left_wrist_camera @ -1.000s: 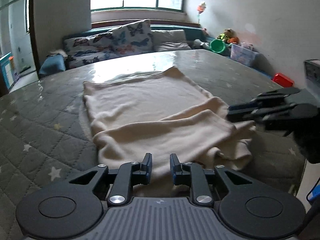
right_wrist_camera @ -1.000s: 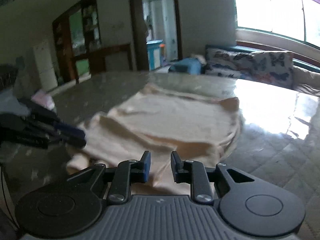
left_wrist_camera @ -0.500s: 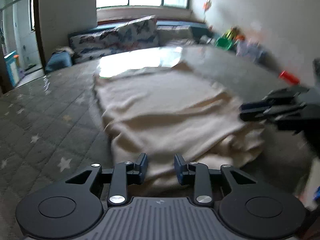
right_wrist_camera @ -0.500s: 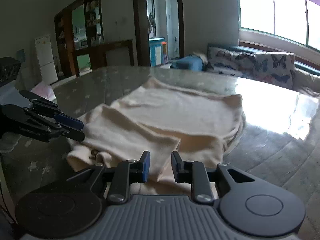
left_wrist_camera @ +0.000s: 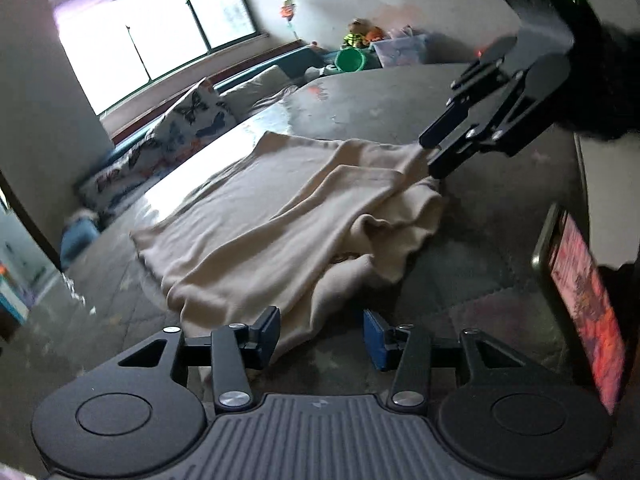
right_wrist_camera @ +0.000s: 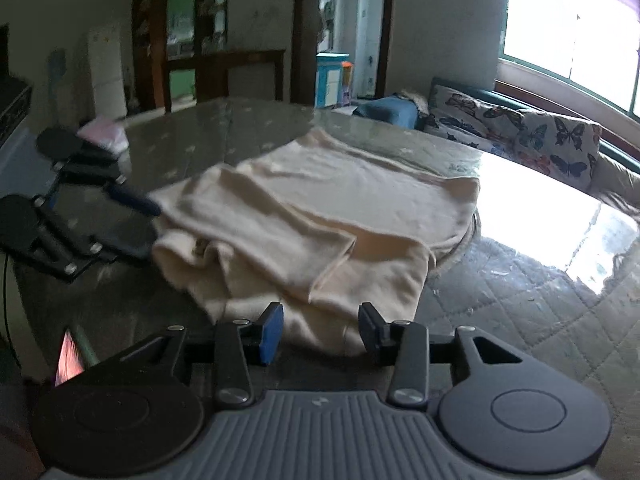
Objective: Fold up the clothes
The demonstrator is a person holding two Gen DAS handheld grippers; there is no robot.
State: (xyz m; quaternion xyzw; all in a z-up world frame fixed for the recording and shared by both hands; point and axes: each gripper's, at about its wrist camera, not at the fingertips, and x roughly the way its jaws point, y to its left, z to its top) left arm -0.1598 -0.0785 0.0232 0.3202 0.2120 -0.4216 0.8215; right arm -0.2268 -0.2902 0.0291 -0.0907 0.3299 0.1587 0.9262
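Garment: cream garment (left_wrist_camera: 288, 216), partly folded, lay near the bed's (right_wrist_camera: 520, 300) near edge.
Left gripper (left_wrist_camera: 320, 334): jaws opening, nothing pinched, hem between them.
Right gripper (right_wrist_camera: 320, 328): jaws opening, unclamped over the hem.
Left view only: toys (left_wrist_camera: 360, 36) at the far corner.
Right view only: doorway (right_wrist_camera: 344, 32).

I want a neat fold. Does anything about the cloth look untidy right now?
Yes. The cream garment lies bunched and rumpled along its near edge on the quilted table, with a folded flap askew across the top.

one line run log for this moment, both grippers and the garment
step: fold clothes | left gripper: opening, cloth edge between jaws | right gripper: opening, cloth edge between jaws | cream garment: partly folded, rumpled on quilted surface
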